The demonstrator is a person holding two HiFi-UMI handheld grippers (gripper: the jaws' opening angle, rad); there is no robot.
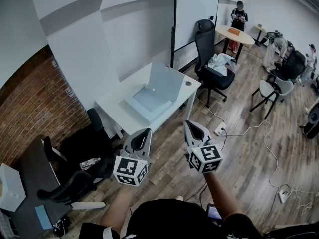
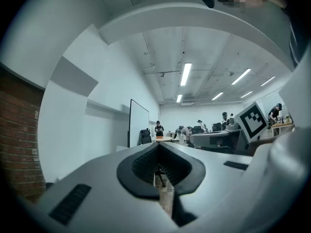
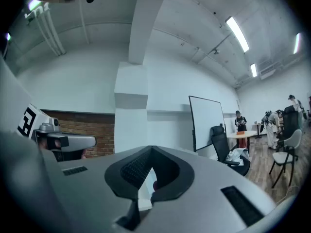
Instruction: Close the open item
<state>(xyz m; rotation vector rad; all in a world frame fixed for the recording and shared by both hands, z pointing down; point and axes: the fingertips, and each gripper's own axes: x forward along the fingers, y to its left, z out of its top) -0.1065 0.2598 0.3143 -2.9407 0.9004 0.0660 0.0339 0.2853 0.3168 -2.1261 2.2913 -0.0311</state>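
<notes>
Evidently nothing is gripped yet: the left gripper (image 1: 141, 139) and the right gripper (image 1: 195, 132) hang side by side in the air, carried at the ready rather than working. The left fingers (image 2: 141, 166) stand together, tips meeting with only a thin slit behind them and nothing caught in it. The right fingers (image 3: 131, 171) are likewise together and empty. That suits a push better than a grasp, since closed fingers make a blunt tip.

The open box (image 1: 149, 101) lies well ahead of both sets of fingertips, a little nearer the line of the left pair, on a white counter (image 1: 113, 109) against the wall. Its lid (image 1: 167, 81) stands up from the far edge of the tray, beyond the tray as seen from the fingers, leaning slightly back, so it stays open by its own balance. Bare wooden floor (image 1: 174, 153) separates the fingertips from the counter.

The task looks unstarted. My guess is that the next move calls for stepping closer, reaching past the tray and tipping the lid toward the fingers. Too hard a push might slide the light box across the counter.
</notes>
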